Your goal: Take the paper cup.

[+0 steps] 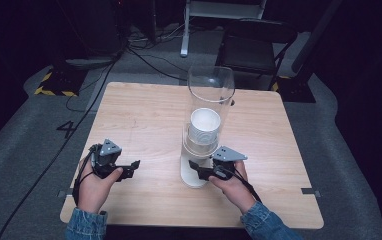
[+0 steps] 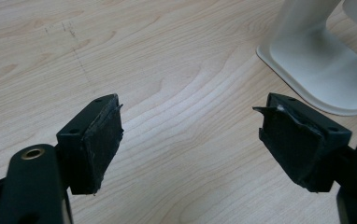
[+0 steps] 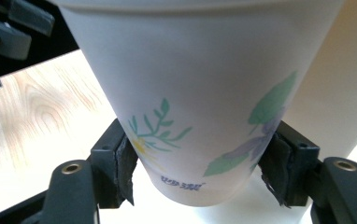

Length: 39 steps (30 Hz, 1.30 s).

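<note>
A cup dispenser stands on the wooden table (image 1: 144,115): a clear tube (image 1: 211,82) on a white base (image 1: 193,176), with white paper cups (image 1: 205,125) stacked inside. In the right gripper view the lowest cup (image 3: 200,84), printed with flowers and leaves, hangs between my jaws. My right gripper (image 3: 200,170) is shut on its lower part, both pads touching its sides. In the high view that gripper (image 1: 195,166) sits at the foot of the tube. My left gripper (image 1: 133,166) hovers open over bare wood (image 2: 190,121), left of the dispenser base (image 2: 326,79).
A black chair (image 1: 254,45) and a white stand leg (image 1: 185,30) are behind the table. Cables (image 1: 144,55) run over the grey floor, and yellow-black tape (image 1: 54,85) marks the back left. Bare wood stretches left of the dispenser.
</note>
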Motion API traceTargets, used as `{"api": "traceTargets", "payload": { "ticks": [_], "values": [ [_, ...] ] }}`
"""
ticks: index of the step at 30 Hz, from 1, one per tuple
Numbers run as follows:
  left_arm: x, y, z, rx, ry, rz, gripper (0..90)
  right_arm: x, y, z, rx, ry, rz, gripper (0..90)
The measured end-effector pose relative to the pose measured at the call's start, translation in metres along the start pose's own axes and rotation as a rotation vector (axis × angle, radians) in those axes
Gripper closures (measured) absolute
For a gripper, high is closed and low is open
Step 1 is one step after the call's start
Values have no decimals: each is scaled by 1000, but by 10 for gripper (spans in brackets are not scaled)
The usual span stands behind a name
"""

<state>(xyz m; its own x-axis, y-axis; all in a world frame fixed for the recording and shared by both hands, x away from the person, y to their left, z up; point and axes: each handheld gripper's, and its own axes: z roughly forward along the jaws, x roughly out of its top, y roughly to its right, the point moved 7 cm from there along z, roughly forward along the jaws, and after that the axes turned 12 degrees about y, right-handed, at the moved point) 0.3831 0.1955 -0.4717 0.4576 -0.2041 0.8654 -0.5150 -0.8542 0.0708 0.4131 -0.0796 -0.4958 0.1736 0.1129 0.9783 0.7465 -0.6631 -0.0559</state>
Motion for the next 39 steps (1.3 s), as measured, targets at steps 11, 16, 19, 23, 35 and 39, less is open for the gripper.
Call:
{"api": "traceTargets", "payload": {
  "ticks": [11,16,19,23,35,39],
  "values": [
    [1,0,2,-7,0,2,211,-17,0,2,-1,-52,-6,350],
    [2,0,3,-7,4,0,211,-24,0,3,-2,-75,-2,350],
    [2,1,3,-8,3,0,211,-28,0,3,-3,-90,8,350],
    [3,1,4,-12,4,2,211,-33,-1,2,-3,-106,15,349],
    [4,1,5,-15,4,3,211,-42,0,2,-10,-140,1,349],
    [5,2,6,-19,7,2,211,-42,1,0,-16,-141,2,349]
  ]
}}
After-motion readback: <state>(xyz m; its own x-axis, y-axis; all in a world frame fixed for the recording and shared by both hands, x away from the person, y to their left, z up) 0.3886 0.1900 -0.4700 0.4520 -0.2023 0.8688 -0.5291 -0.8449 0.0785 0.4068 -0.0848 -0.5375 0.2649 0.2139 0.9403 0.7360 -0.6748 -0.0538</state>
